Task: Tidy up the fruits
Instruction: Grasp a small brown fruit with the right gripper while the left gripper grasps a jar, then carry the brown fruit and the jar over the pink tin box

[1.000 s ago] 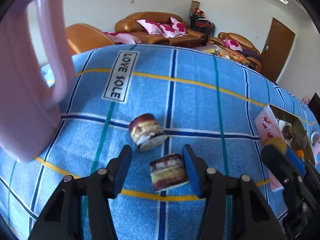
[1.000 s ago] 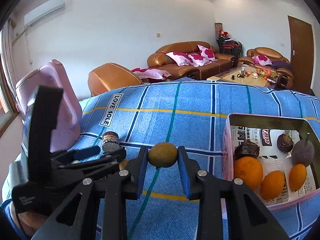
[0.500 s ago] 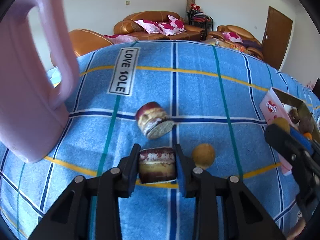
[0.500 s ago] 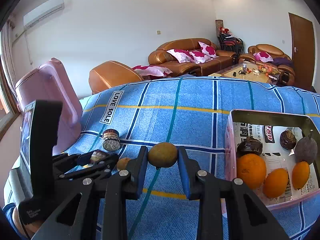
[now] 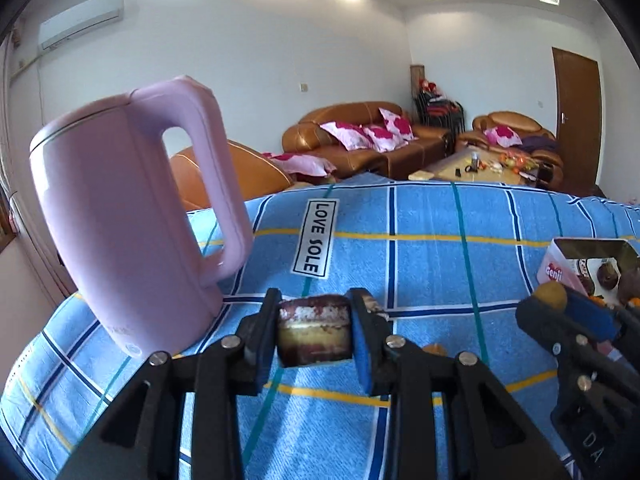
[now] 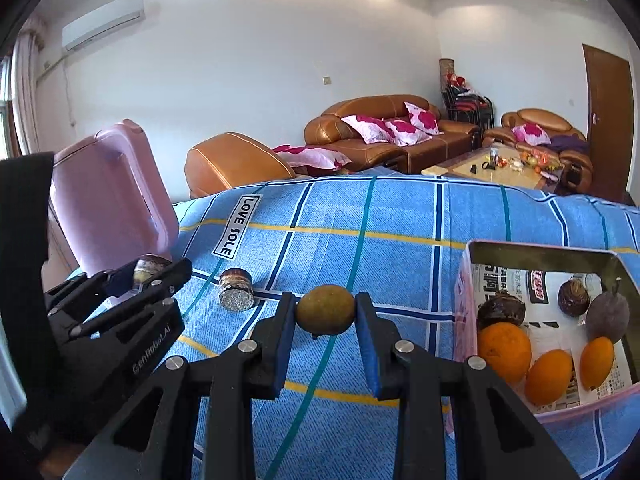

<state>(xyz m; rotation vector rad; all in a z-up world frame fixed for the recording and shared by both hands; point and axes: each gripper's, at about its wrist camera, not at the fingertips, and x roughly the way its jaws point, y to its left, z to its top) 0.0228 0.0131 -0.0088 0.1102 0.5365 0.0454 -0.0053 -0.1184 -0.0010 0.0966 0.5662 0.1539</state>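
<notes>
My left gripper (image 5: 314,332) is shut on a small round layered cake (image 5: 314,330) and holds it lifted above the blue checked cloth (image 5: 420,272). It also shows in the right wrist view (image 6: 148,270). My right gripper (image 6: 325,312) is shut on a brown-green round fruit (image 6: 325,310), held above the cloth left of the pink box (image 6: 466,280). The box holds oranges (image 6: 505,352), a grey-purple fruit (image 6: 607,314) and dark fruits (image 6: 500,310). A second small cake (image 6: 236,289) lies on its side on the cloth.
A tall pink kettle (image 5: 128,216) stands on the cloth at the left. A small tan fruit (image 5: 434,348) lies on the cloth, mostly hidden behind my left gripper's right finger. Sofas and a coffee table stand beyond the far edge.
My left gripper closed on the layered cake and has lifted it off the cloth, tilting the view up. My right gripper keeps holding the fruit, nearly unmoved.
</notes>
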